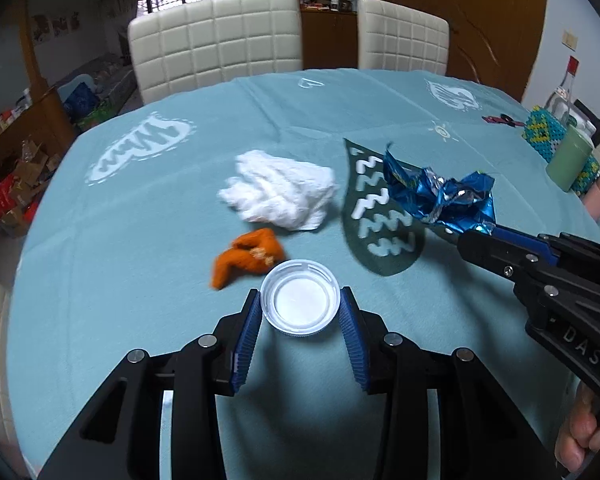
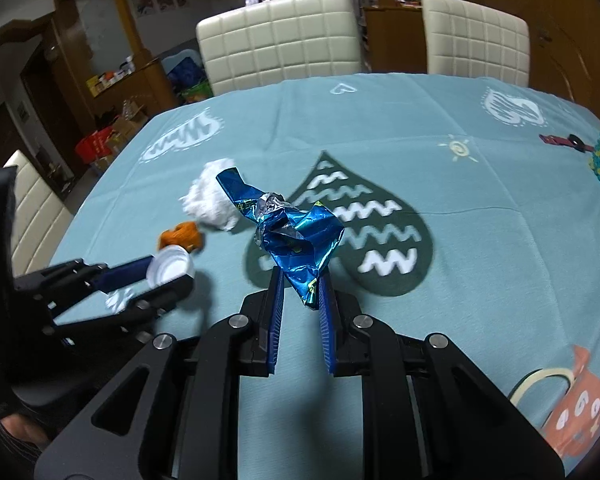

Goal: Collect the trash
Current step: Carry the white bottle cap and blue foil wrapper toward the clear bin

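A white plastic lid point(image 1: 300, 300), open side up, is pinched between the blue pads of the left gripper point(image 1: 300, 312). A crumpled blue foil wrapper point(image 2: 296, 236) is clamped tight in the right gripper point(image 2: 300, 280), lifted off the teal tablecloth point(image 1: 120, 240). A white tissue wad point(image 1: 280, 194) and an orange scrap point(image 1: 246, 258) are left lying just past the lid.

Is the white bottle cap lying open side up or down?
Open side up: the white bottle cap shows its hollow inside and rim between the left hand-held gripper's pads.
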Demonstrator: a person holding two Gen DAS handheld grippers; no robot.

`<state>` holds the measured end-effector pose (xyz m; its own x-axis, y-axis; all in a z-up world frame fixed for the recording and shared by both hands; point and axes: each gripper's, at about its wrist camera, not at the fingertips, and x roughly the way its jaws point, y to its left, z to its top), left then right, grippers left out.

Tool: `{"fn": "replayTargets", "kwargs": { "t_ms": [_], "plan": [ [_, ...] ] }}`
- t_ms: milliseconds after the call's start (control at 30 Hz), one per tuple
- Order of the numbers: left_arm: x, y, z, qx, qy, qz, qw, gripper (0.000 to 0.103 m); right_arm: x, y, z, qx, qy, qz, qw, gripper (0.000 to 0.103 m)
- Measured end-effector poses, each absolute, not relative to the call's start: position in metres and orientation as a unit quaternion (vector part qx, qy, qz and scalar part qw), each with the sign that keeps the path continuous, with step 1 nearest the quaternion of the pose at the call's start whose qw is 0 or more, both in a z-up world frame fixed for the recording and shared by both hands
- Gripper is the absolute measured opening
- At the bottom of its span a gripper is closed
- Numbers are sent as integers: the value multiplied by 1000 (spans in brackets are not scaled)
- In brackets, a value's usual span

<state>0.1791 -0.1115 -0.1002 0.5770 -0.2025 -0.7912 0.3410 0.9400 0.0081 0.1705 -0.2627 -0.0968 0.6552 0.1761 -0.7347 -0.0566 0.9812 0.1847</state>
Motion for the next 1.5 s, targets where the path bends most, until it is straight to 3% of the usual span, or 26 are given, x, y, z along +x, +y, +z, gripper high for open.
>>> {"fn": "replayTargets", "kwargs": {
  "t_ms": [767,1500],
  "plan": [
    [110,65,-66,42,375,-10,926,39,144,-103,-60,-43,386,149,909,20],
    [68,228,-71,-11,353,141,925,39,144,67,-46,-138,362,245,889,20]
  ]
}}
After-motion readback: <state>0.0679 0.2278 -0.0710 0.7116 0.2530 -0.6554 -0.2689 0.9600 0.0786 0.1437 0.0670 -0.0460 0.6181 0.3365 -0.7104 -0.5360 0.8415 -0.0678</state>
